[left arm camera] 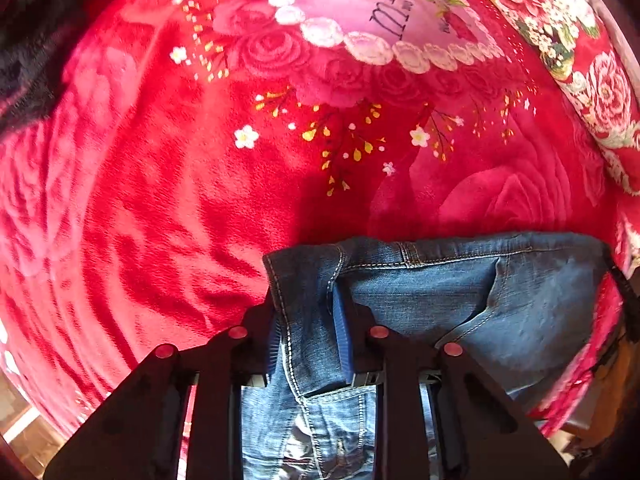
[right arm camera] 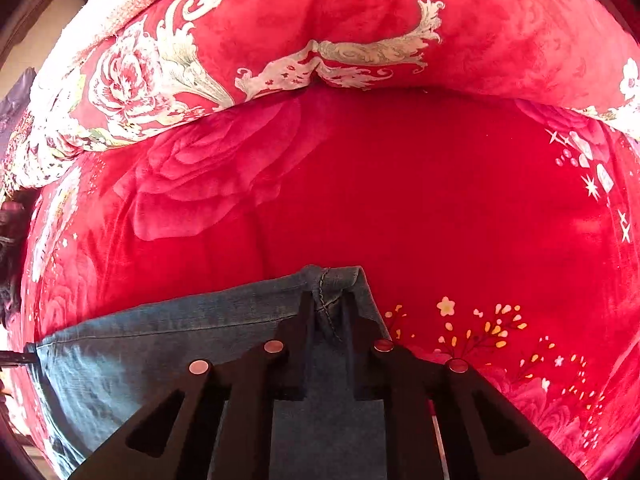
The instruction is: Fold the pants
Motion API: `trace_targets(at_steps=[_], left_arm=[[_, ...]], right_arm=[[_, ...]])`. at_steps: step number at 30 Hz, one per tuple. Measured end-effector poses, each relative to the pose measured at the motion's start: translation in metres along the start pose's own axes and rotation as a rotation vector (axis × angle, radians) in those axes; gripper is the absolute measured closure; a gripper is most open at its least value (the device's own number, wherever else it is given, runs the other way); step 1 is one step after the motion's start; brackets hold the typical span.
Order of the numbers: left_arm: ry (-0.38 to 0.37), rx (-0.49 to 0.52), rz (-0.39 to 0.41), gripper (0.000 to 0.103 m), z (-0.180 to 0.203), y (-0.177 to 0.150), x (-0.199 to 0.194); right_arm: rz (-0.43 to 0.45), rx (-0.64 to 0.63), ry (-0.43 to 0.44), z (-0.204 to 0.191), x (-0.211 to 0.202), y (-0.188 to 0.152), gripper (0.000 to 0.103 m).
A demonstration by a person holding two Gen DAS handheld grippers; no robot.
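The pants are blue denim jeans point(left arm camera: 460, 304) held up over a red floral blanket point(left arm camera: 168, 208). My left gripper point(left arm camera: 308, 312) is shut on the jeans' left edge, with a stitched seam pinched between its blue pads. The denim stretches right from it, and more folded denim hangs below. In the right wrist view, my right gripper point(right arm camera: 330, 308) is shut on the other corner of the jeans point(right arm camera: 160, 344), gripping a seam. The cloth stretches left from it toward the left gripper's side.
The red blanket point(right arm camera: 440, 200) covers the bed under both grippers. A rolled floral quilt point(right arm camera: 280, 40) lies across the far side in the right wrist view. A pink heart print with lettering point(left arm camera: 380, 12) lies ahead in the left wrist view. Floor shows at the lower left point(left arm camera: 20, 424).
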State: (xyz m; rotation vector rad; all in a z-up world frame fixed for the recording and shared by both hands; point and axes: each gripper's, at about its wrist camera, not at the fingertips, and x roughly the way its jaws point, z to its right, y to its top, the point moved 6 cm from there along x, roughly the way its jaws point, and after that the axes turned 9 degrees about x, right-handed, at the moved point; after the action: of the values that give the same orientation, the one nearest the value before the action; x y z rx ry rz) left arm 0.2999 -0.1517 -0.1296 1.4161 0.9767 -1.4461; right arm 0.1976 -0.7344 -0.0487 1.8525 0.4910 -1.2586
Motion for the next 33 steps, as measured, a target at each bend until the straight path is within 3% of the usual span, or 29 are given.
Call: trace_targets(at_steps=[4,7,12,18,22,25,27,30,33], left_arm=[[0.232,0.149,0.174,0.085,0.036,-0.018,-0.039],[0.287,0.197,0.295,0.086,0.051,-0.04,-0.079],[0.232,0.178,0.432,0.086,0.045,-0.085,-0.142],[0.148,0.116,0.521,0.086,0.032,-0.155,-0.178],[0.095,0.079,0.52,0.086,0.023,-0.211,-0.176],[0.073,0.036,0.471,0.087,0.011,-0.25,-0.153],[0.06,0.011,0.397,0.087,0.003,-0.273,-0.122],[0.045,-0.003,0.23,0.087,-0.005,-0.295,-0.068],[0.032,-0.025,0.185,0.087,-0.015,-0.307,-0.055]], right_arm=[[0.068,0.008,0.009,-0.005,-0.042,-0.01,0.093],[0.121,0.031,0.036,-0.003,-0.085,-0.019,0.093],[0.211,0.061,0.08,0.004,-0.163,-0.05,0.093],[0.312,0.129,0.161,0.035,-0.253,-0.133,0.094],[0.327,0.183,0.21,0.066,-0.29,-0.213,0.094],[0.307,0.25,0.22,0.094,-0.297,-0.281,0.094],[0.277,0.287,0.195,0.11,-0.287,-0.322,0.094],[0.134,0.35,0.155,0.131,-0.243,-0.381,0.093],[0.07,0.342,0.09,0.133,-0.22,-0.416,0.089]])
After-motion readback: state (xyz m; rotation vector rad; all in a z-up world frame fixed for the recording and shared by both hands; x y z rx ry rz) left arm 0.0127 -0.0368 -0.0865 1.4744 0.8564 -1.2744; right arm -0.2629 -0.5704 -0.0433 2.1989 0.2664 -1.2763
